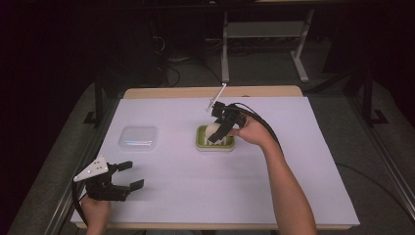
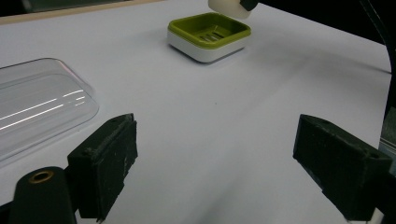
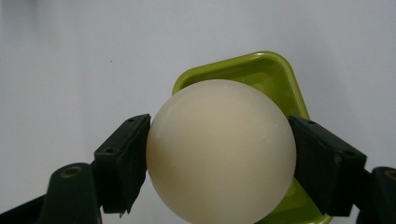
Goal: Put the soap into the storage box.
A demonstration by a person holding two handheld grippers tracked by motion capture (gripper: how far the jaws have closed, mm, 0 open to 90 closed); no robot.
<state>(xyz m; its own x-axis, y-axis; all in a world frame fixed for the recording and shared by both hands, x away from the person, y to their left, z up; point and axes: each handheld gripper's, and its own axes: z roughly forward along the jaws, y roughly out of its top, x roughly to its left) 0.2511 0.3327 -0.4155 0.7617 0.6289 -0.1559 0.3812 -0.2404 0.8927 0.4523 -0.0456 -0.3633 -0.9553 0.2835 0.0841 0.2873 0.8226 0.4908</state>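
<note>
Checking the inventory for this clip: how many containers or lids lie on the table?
2: a green soap dish mid-table under the right gripper, and a clear plastic lid to its left, apart from it.

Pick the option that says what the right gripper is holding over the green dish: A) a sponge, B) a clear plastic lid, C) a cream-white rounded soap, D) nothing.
C: in the right gripper view the right gripper has both jaws pressed against the rounded cream soap, above the green dish.
</note>
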